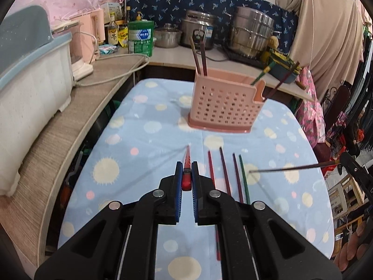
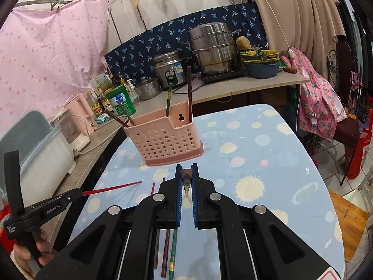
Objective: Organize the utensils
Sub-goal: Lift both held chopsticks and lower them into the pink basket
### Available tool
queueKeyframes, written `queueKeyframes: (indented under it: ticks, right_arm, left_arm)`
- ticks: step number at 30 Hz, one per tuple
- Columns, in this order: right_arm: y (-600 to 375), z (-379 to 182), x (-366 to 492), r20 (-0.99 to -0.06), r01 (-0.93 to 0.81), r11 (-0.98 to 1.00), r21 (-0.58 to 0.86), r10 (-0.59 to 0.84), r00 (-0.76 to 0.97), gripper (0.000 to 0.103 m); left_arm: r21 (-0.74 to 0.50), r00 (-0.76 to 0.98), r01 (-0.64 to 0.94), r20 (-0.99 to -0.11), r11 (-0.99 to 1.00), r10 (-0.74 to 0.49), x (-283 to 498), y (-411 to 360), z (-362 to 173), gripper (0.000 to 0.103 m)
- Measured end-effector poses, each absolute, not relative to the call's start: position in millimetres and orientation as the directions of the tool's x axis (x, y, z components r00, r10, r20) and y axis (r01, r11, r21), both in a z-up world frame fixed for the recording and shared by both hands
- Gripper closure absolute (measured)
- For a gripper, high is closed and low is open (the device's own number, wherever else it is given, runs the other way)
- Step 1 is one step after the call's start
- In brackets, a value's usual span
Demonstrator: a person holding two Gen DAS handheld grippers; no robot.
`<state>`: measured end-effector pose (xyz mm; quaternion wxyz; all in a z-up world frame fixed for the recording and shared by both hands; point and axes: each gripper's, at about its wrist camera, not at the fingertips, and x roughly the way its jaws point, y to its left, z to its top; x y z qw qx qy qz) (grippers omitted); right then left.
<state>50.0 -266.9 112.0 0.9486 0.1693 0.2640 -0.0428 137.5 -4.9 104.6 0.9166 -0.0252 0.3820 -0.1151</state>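
A pink perforated utensil holder [image 1: 223,102] [image 2: 166,137] stands on the blue dotted tablecloth, with several chopsticks upright in it. My left gripper [image 1: 186,170] is shut on a red chopstick [image 1: 187,163] that points toward the holder; it also shows in the right wrist view [image 2: 112,188]. My right gripper [image 2: 186,175] is shut on a dark brown chopstick [image 2: 186,179], seen from the left wrist view as a thin stick [image 1: 286,168] pointing left. Several loose chopsticks [image 1: 233,177] [image 2: 166,249] lie on the cloth below the grippers.
A counter at the back holds steel pots [image 2: 212,49], a rice cooker [image 2: 170,67], a green can [image 1: 141,37] and bottles. A white and grey bin [image 1: 28,74] sits on the left ledge. Pink cloth [image 2: 317,102] hangs over a chair at the right.
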Motion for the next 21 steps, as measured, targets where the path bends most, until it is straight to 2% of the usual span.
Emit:
queueKeyframes:
  ticks: [12, 21]
  right_arm:
    - [-286, 149, 83, -0.451, 0.172, 0.924, 0.341, 0.0, 0.892, 0.096]
    - [-294, 197, 117, -0.353, 0.105, 0.91, 0.4, 0.048, 0.935, 0.096]
  left_arm:
    - [-0.154, 0.728, 0.212, -0.633, 0.965, -0.261, 183, -16, 156, 0.096]
    - [-0.207, 0.767, 0.243, -0.558, 0.948, -0.318, 209, -22, 207, 0.096]
